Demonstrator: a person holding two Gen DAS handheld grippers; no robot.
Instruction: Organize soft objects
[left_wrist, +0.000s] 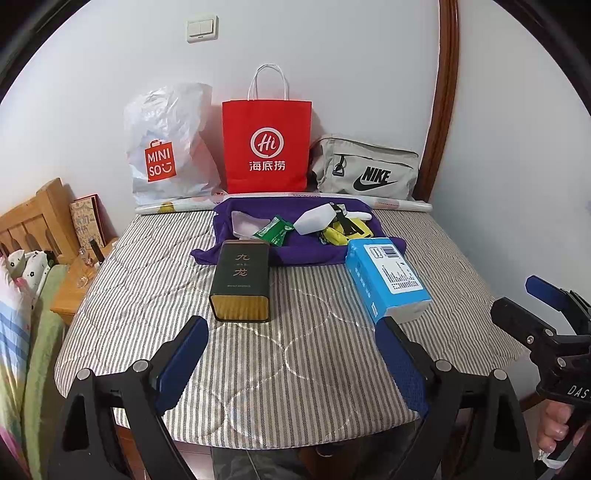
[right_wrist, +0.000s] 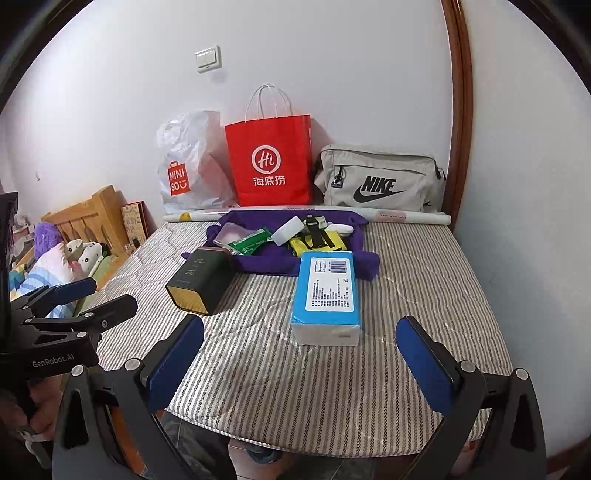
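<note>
Surface: on the striped quilted mattress (left_wrist: 147, 280), everything sits toward the 12 o'clock half; the near strip at 6 o'clock is bare fabric.
Left gripper (left_wrist: 291, 356): held low at 6 o'clock of its own view, above the mattress's near edge, jaws wide apart with nothing between the blue pads (left_wrist: 181, 365).
Right gripper (right_wrist: 301, 360): likewise low at 6 o'clock of its view, jaws spread wide and holding nothing; in the left wrist view it shows at 3 o'clock, off the mattress's right side.
Tissue pack (right_wrist: 327, 295): blue soft pack with a white label, lying flat just beyond the right gripper at 12 o'clock, its far end touching the purple cloth.
Purple cloth (left_wrist: 306, 253): spread at 12 o'clock near the wall, with small things piled on it.
On the cloth: a green sachet (left_wrist: 275, 230), a white pouch (left_wrist: 314, 221) and a yellow-and-black item (left_wrist: 341, 230) close together; what the last one is cannot be told.
Dark tin (left_wrist: 242, 282): box with gold characters, lying on its side at 11 o'clock of the left gripper, its far end against the cloth.
Against the wall: a white MINISO plastic bag (left_wrist: 166, 147), a red Haidilao paper bag (left_wrist: 266, 147) and a grey Nike bag (left_wrist: 365, 170), side by side from 11 to 1 o'clock.
Rolled paper (left_wrist: 177, 206): lies along the mattress's far edge in front of the bags.
</note>
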